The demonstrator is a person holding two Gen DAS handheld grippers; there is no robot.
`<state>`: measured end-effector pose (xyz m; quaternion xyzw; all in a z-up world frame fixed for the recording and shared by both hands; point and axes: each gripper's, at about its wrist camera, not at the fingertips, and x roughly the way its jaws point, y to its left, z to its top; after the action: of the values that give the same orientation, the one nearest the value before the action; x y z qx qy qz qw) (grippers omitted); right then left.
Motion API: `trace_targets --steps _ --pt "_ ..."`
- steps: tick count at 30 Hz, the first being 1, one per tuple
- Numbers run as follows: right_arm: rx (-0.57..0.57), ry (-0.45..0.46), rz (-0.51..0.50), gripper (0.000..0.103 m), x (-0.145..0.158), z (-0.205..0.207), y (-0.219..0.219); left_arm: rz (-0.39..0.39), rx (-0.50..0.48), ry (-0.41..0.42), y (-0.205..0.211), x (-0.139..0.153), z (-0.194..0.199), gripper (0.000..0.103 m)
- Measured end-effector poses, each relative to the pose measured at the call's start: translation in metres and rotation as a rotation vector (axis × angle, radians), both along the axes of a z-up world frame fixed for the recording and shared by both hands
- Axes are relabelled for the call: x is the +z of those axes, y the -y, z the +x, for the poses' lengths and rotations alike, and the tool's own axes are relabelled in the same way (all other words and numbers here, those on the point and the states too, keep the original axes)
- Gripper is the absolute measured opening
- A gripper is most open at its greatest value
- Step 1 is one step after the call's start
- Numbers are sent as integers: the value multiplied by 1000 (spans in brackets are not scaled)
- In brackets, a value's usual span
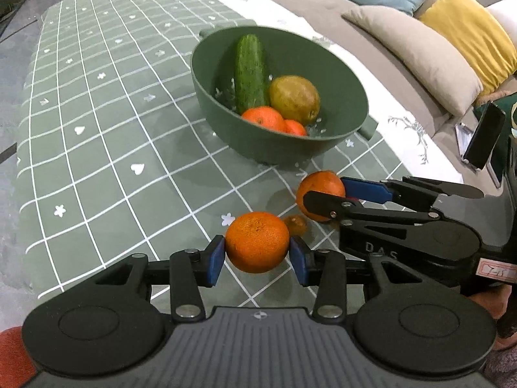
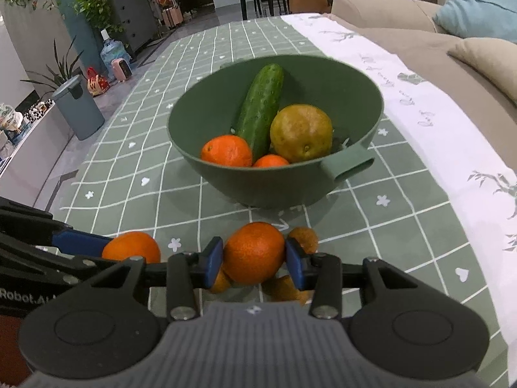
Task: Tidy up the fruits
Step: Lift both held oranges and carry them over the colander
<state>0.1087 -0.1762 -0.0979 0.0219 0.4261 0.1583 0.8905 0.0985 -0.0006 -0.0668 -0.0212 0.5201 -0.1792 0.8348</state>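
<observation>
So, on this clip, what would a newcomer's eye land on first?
Probably the two oranges held at once: the left gripper clamps one orange in its blue pads, and the right gripper clamps another orange beside it, both low over the green checked tablecloth. Just beyond stands the green bowl, holding a cucumber, a yellow-green fruit and two oranges.

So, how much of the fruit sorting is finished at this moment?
Done: the green bowl already holds a cucumber, a yellow-green fruit and two oranges. In hand: the left gripper and the right gripper each clamp one orange, near the table. Left: both oranges must go into the bowl, and small brownish fruits remain on the tablecloth.
</observation>
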Motion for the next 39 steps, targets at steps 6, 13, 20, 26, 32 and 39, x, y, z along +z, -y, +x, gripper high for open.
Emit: trace_targets --steps 6,13,20,26,32,39 --pt "-4 37 7 39 20 -13 7 -9 -5 36 2 16 -3 48" --pt "-10 86 34 39 47 -33 19 -42 -18 69 6 40 3 48" --pt "-17 141 41 38 76 -34 32 -47 -43 107 15 61 18 48" --pt "20 177 2 38 93 -18 35 -55 -63 117 25 73 44 48" --pt "86 185 -77 38 101 17 32 -59 -96 109 42 76 82 48" --pt "157 166 -163 38 93 63 29 -42 -128 51 67 61 134 48"
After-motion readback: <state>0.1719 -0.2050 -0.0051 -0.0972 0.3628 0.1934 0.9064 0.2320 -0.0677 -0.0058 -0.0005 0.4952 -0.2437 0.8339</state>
